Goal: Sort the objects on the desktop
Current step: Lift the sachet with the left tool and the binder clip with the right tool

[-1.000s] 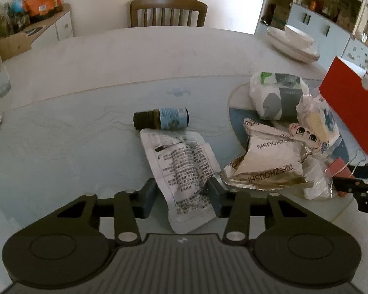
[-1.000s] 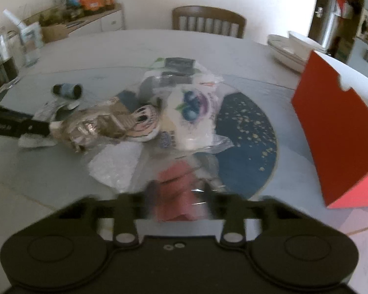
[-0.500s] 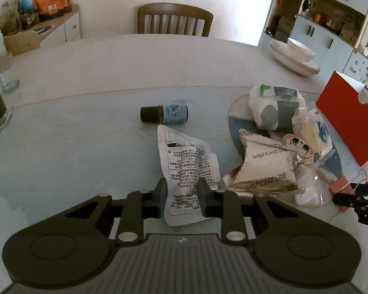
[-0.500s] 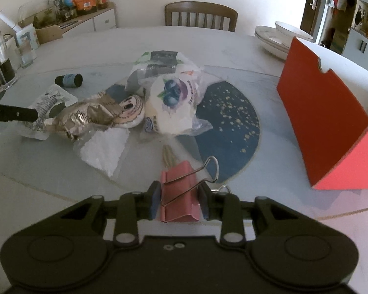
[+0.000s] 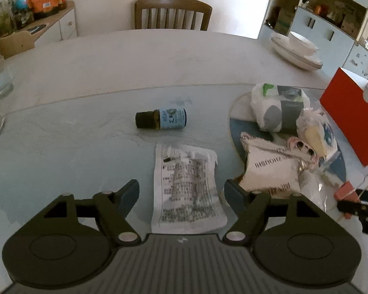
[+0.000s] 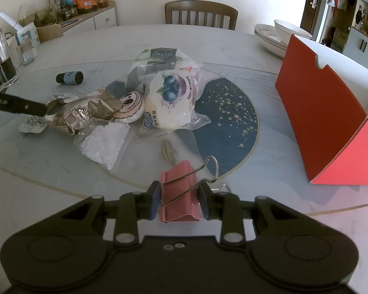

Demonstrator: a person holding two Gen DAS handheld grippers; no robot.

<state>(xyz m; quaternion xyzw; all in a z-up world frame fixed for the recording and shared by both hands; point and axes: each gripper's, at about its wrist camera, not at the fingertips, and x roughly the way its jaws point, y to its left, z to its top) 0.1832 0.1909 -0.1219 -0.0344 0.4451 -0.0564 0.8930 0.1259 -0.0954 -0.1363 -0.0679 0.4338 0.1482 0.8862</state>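
A white printed sachet (image 5: 186, 171) lies flat on the glass tabletop between the fingers of my left gripper (image 5: 181, 189). Its jaws are opening and the pads stand clear of the sachet on both sides. My right gripper (image 6: 179, 201) is shut on a pink binder clip (image 6: 177, 183), held just above the table's near edge with its wire handles sticking up. In the left wrist view the clip (image 5: 344, 193) shows at the far right. A small brown bottle (image 5: 162, 118) with a blue label lies on its side beyond the sachet.
Several snack packets (image 6: 169, 93) and a bag of white granules (image 6: 103, 144) are heaped on a round blue mat (image 6: 233, 112). A red box (image 6: 319, 112) stands open at the right. Stacked white dishes (image 5: 296, 51), glasses (image 6: 2, 66) and a chair (image 5: 171, 12) ring the table.
The left gripper closed on the sachet half a second ago and has now opened wide, leaving it flat on the table. The right gripper keeps its hold on the pink clip.
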